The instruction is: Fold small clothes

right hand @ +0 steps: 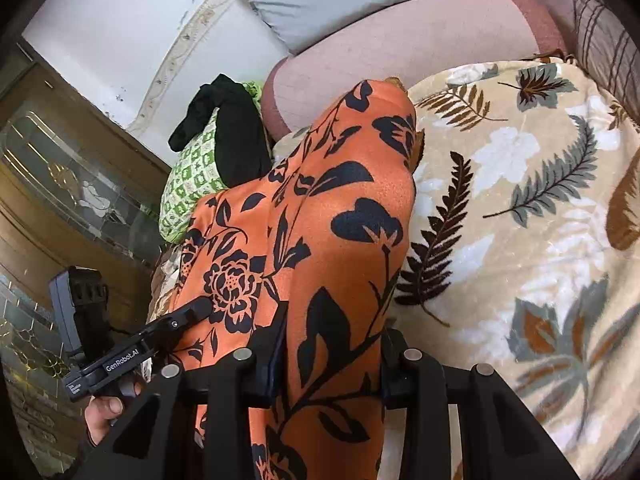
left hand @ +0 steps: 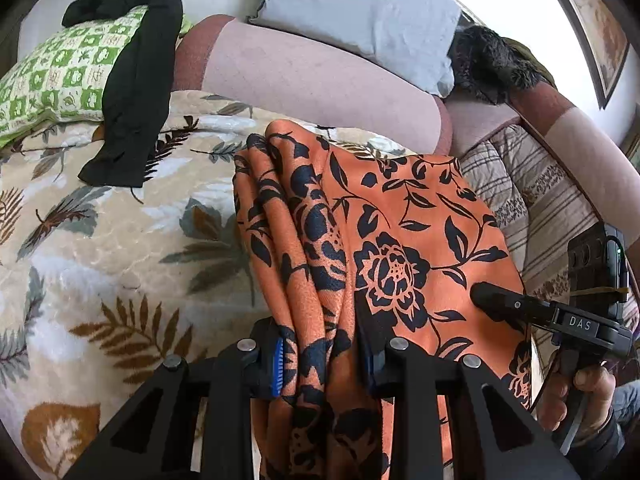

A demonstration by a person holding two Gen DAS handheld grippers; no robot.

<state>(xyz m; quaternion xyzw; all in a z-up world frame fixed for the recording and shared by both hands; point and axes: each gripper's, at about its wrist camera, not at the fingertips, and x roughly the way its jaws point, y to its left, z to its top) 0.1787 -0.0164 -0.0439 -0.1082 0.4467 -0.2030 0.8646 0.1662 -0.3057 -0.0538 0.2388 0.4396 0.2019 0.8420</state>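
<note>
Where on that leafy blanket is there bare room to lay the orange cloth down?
Bare leaf-print blanket lies open between the orange floral cloth and the black garment. It is crowded near the green checked pillow.

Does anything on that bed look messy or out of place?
Yes: a black garment is flung crumpled across the green checked pillow, its end trailing onto the leaf-print blanket. The orange floral cloth is merely bunched, clamped in both grippers.
</note>
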